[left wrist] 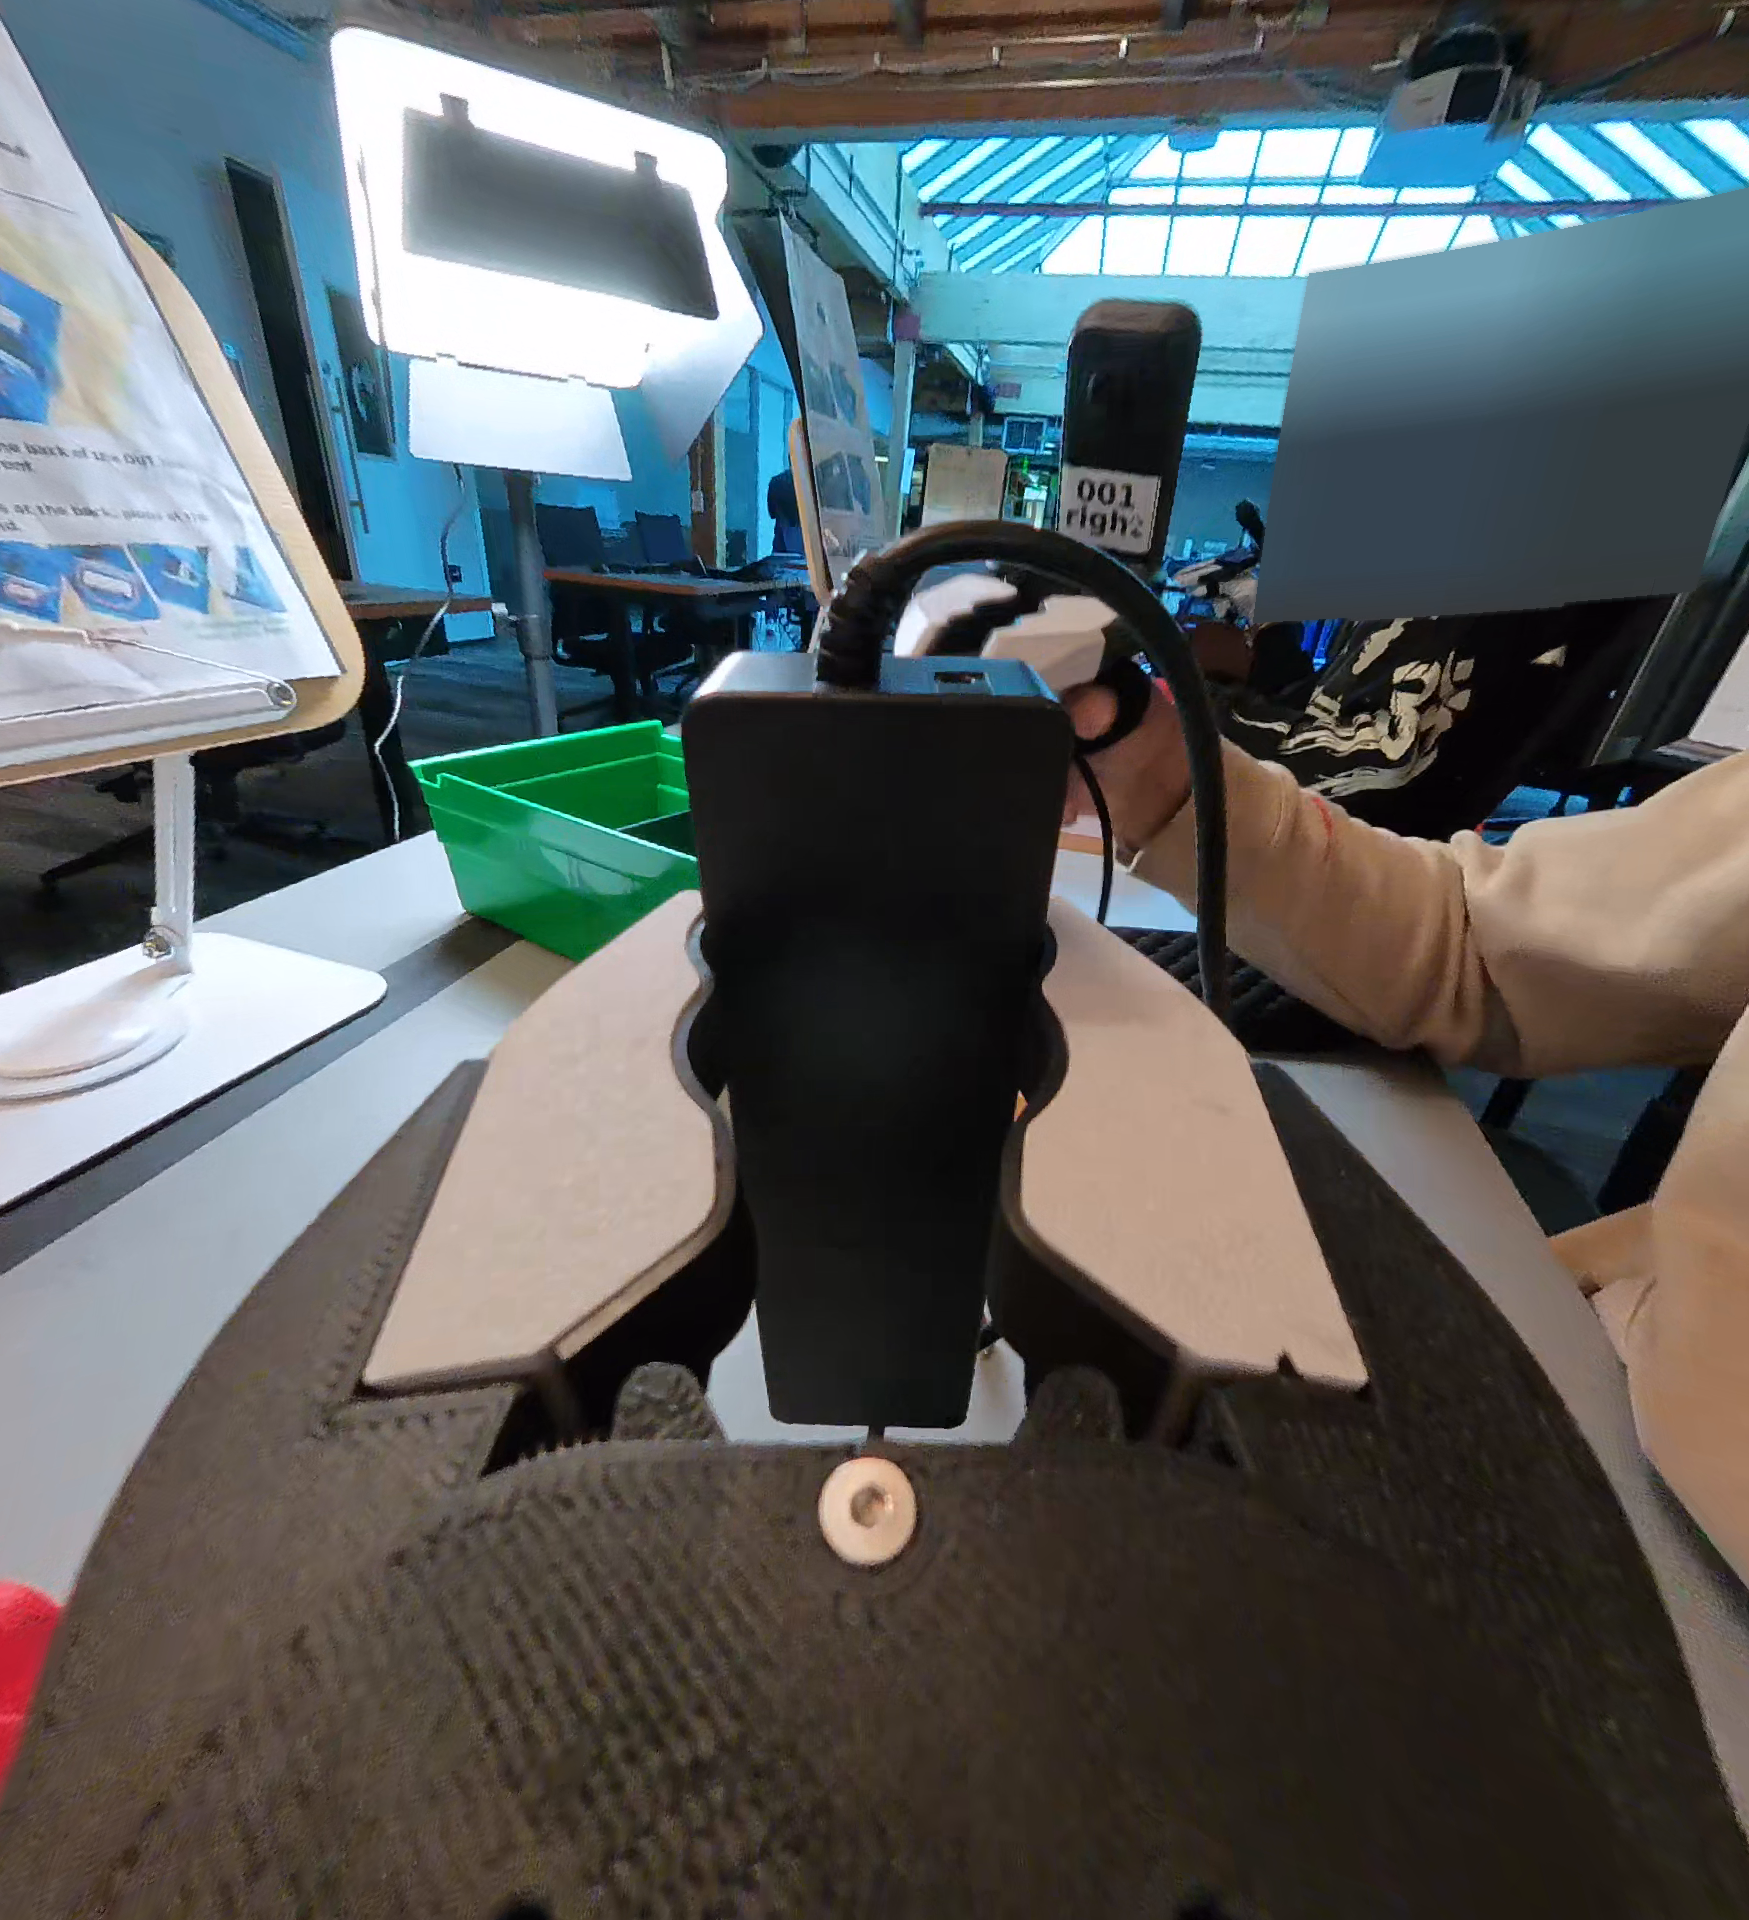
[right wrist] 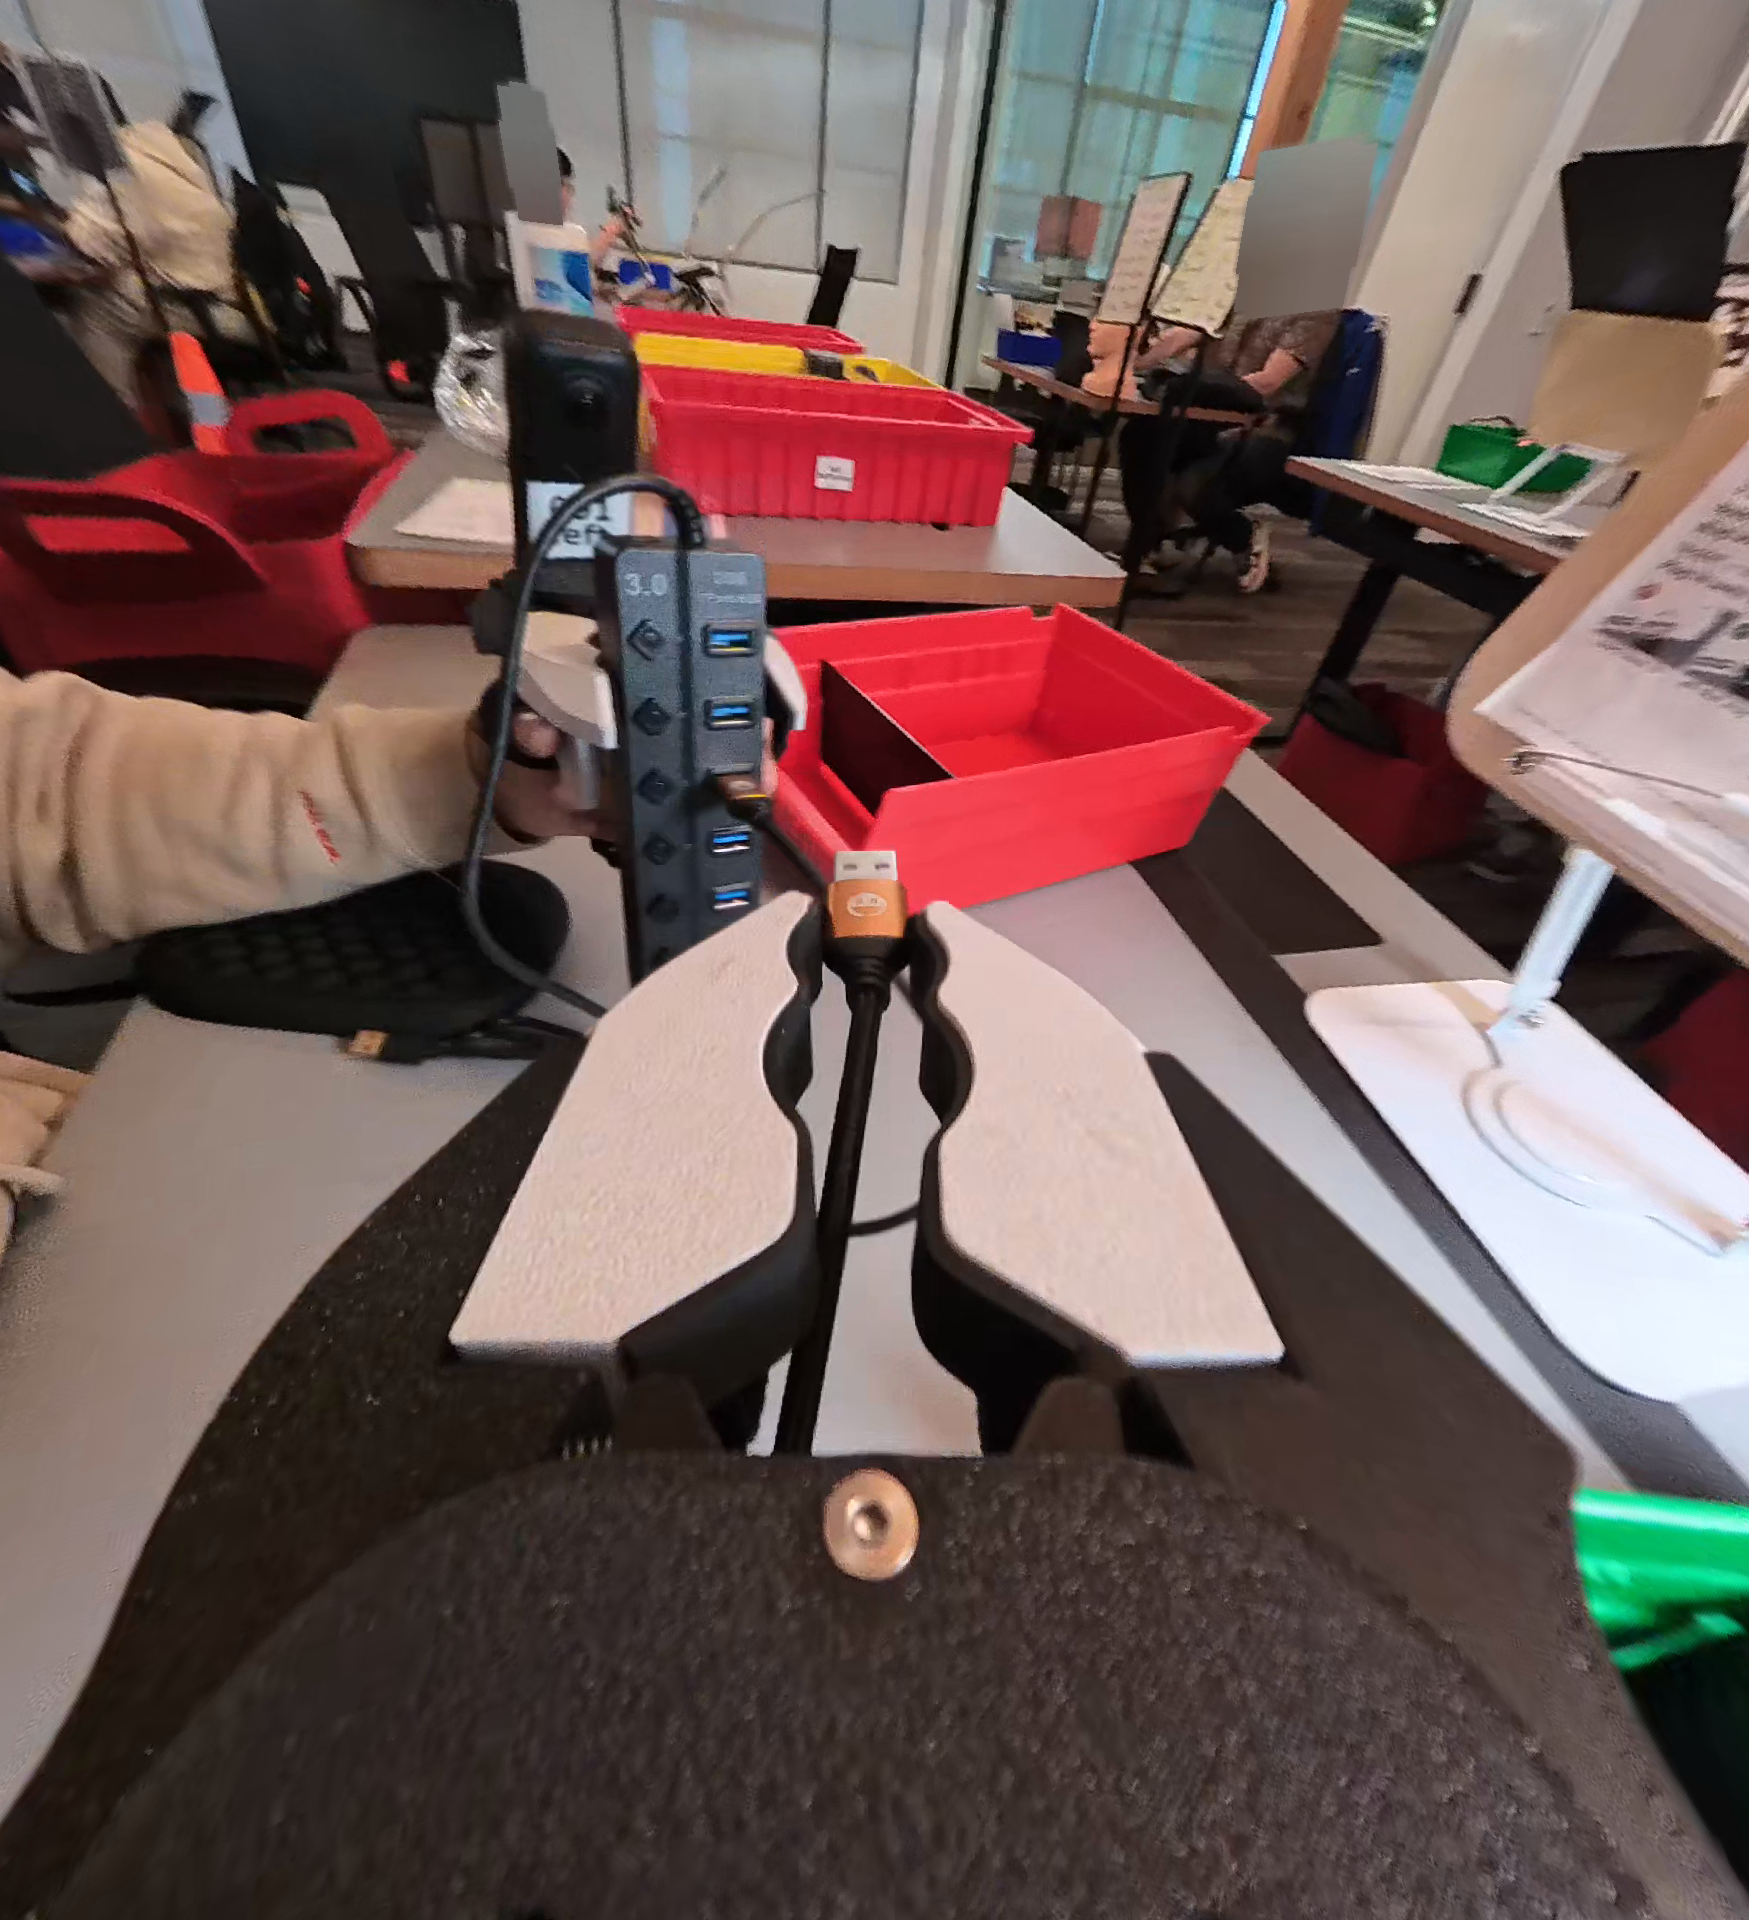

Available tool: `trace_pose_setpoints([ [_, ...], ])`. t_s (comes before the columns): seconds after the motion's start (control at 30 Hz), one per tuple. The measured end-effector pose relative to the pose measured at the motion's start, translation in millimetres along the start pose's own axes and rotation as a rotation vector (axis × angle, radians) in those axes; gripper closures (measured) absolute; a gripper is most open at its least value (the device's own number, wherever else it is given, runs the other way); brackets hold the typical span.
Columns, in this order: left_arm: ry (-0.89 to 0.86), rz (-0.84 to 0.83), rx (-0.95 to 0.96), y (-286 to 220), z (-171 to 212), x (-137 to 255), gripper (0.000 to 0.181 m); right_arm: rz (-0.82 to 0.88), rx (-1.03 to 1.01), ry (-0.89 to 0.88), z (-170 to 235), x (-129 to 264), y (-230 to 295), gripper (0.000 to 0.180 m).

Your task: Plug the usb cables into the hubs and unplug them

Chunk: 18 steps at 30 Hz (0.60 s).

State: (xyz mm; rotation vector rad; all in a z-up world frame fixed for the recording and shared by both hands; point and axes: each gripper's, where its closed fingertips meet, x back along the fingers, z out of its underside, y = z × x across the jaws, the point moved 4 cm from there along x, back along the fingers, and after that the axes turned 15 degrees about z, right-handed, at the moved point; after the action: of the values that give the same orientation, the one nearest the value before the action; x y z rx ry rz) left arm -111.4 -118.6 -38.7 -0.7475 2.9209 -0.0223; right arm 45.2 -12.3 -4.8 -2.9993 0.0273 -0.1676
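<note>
The left gripper [left wrist: 875, 997] is clenched on a long black plastic USB hub [left wrist: 875, 997], holding it upright between its pale grey fingers [left wrist: 579, 1132] above the grey table [left wrist: 257, 1299]. In the right wrist view the same hub [right wrist: 688, 769] stands on end at the left, its face showing a column of blue ports and a column of buttons (one port about halfway down already has an orange-collared plug in it). The hub's own thick black cord [left wrist: 1197, 790] arches out of its top end and drops toward the table.

The right gripper [right wrist: 865, 935] grasps an orange-and-black USB cable [right wrist: 862, 914] just behind its silver plug, which points forward, close to the hub's lower ports but not touching them. The cable's black lead runs back between the fingers.

Far right of the hub sits a red plastic bin [right wrist: 1015, 769]; a green plastic bin [left wrist: 558, 821] lies behind the hub in the left wrist view. A white paper stand [left wrist: 122, 997] rests at the table's left.
</note>
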Motion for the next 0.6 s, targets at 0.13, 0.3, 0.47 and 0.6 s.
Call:
trace_pose_setpoints([
  [0.13,0.008,0.001,0.007,0,1,-3,0.126,0.119,0.070,0.008,-15,21,-27,0.164],
  [0.3,0.030,-0.009,0.010,2,3,-3,0.126,0.259,0.156,0.109,-32,35,-77,0.164],
  [0.47,0.048,-0.010,0.001,1,4,-6,0.126,0.381,0.210,0.197,-49,37,-132,0.164],
  [0.6,0.069,-0.022,0.004,2,7,-6,0.126,0.447,0.190,0.253,-45,33,-171,0.164],
])
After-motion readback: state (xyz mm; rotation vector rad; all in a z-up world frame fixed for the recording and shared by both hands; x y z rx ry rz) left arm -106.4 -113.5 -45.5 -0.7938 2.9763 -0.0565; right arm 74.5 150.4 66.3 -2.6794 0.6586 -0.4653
